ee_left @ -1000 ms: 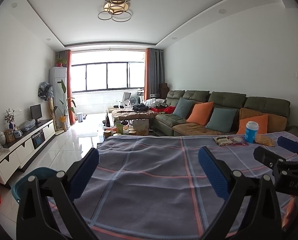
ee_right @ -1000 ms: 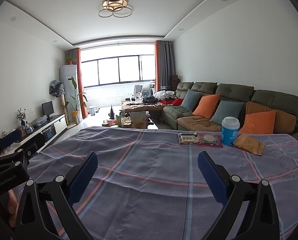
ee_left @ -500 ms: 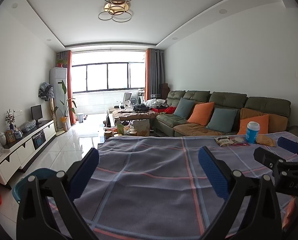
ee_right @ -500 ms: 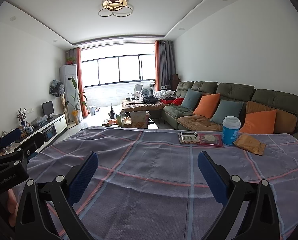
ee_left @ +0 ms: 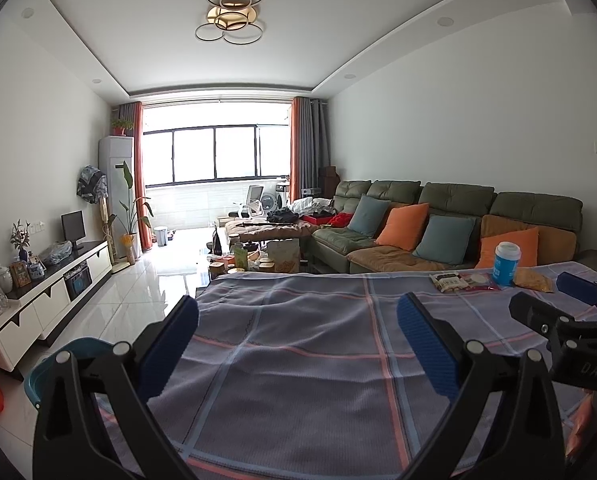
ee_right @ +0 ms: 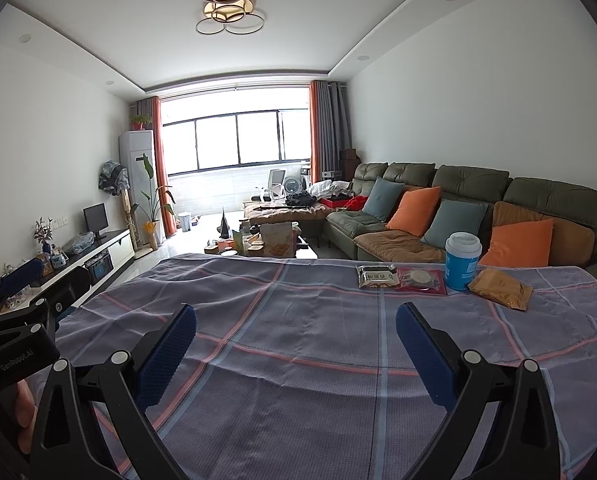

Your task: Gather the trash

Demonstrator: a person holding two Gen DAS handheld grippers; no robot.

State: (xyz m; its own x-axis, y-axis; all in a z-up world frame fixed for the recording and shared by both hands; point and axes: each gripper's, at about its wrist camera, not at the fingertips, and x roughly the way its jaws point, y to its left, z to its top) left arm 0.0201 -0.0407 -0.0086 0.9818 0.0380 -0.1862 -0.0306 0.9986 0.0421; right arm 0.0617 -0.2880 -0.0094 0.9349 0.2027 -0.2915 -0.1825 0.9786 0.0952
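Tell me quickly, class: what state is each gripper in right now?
Left gripper: open, holding nothing, above the plaid tablecloth.
Right gripper: open, holding nothing, short of the blue cup and wrappers.

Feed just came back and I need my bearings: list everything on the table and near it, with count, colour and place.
tablecloth: 1, grey-purple with pink and blue stripes, covers the table
cup with lid: 1, blue with white lid, far right of the table
snack packets: 2, one pale, one red, flat, left of the cup
brown packet: 1, yellow-brown, right of the cup
basin: 1, teal, on the floor left of the table
sofa: 1, green, orange and blue-grey cushions, behind the table
left tool: 1, black with blue pads, open, empty
right tool: 1, same colours, open, empty
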